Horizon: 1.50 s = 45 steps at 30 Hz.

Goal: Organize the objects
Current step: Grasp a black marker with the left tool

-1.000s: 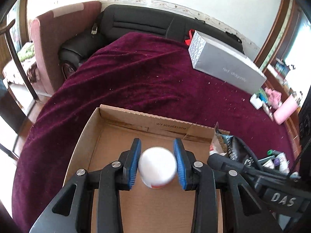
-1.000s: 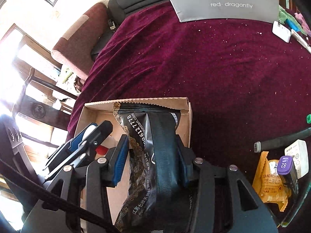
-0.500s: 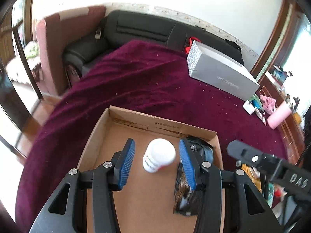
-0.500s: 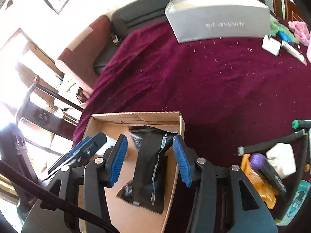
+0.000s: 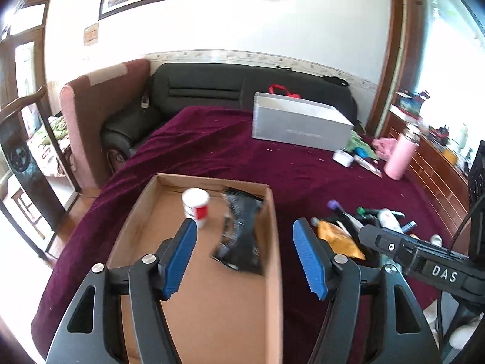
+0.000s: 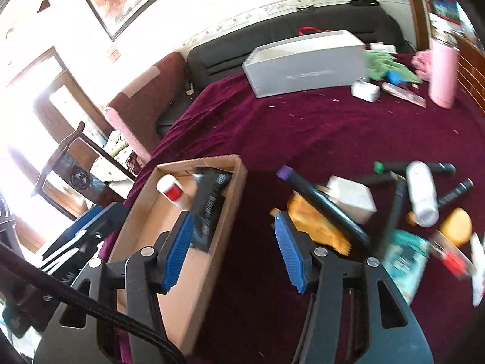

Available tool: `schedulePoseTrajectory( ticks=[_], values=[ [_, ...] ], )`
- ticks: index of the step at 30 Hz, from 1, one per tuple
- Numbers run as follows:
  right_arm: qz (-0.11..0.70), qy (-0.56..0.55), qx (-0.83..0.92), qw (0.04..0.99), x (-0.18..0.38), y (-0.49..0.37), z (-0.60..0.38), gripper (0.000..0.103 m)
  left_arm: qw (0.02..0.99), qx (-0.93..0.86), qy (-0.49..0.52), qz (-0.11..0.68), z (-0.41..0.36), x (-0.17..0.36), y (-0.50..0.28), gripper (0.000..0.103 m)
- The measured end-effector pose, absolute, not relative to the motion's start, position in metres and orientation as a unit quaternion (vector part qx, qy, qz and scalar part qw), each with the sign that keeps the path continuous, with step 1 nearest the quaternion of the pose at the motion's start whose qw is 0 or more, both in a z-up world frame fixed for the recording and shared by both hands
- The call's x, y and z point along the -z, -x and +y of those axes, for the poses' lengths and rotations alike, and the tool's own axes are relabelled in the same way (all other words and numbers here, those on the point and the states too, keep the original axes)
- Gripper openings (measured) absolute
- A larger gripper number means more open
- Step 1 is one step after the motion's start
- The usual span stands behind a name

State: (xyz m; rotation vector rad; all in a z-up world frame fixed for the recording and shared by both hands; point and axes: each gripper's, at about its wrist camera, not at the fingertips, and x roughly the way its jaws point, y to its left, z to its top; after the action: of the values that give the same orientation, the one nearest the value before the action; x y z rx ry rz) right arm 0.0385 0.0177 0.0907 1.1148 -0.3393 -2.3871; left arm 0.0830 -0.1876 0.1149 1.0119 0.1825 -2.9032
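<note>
Cardboard box [image 5: 274, 242]: white jar [image 5: 195, 204] and black pouch [image 5: 239, 236] deposited inside. Left gripper [image 5: 244, 253] and right gripper [image 6: 232, 247]: jaws just opening, nothing held. Orange snack packet [image 6: 315, 224], at 2 o'clock of the right gripper: judged light, crinkly, slippery; best pinched across its flat middle.

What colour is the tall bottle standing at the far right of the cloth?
Pink bottle, clearest in the right wrist view.
</note>
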Motion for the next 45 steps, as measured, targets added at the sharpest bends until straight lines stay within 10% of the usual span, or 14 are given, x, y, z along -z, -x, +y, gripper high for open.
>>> schedulePoseTrajectory(
  ticks=[33, 36, 39, 45],
  values=[
    [-0.18, -0.347, 0.913, 0.12, -0.031, -0.039, 0.201, 0.06, 0.042, 0.881, -0.471, 0.0, -0.037, -0.003, 0.003, 0.061],
    [-0.181, -0.343, 0.913, 0.124, -0.032, -0.042, 0.201, 0.06, 0.02, 0.877, -0.48, -0.003, -0.043, 0.005, 0.003, 0.051],
    [-0.185, -0.344, 0.912, 0.124, -0.031, -0.043, 0.202, 0.06, -0.003, 0.872, -0.49, -0.017, -0.054, 0.0, -0.008, 0.017],
    [-0.188, -0.354, 0.907, 0.127, -0.029, -0.041, 0.2, 0.06, 0.004, 0.867, -0.498, -0.013, -0.073, -0.001, -0.017, 0.015]
  ],
)
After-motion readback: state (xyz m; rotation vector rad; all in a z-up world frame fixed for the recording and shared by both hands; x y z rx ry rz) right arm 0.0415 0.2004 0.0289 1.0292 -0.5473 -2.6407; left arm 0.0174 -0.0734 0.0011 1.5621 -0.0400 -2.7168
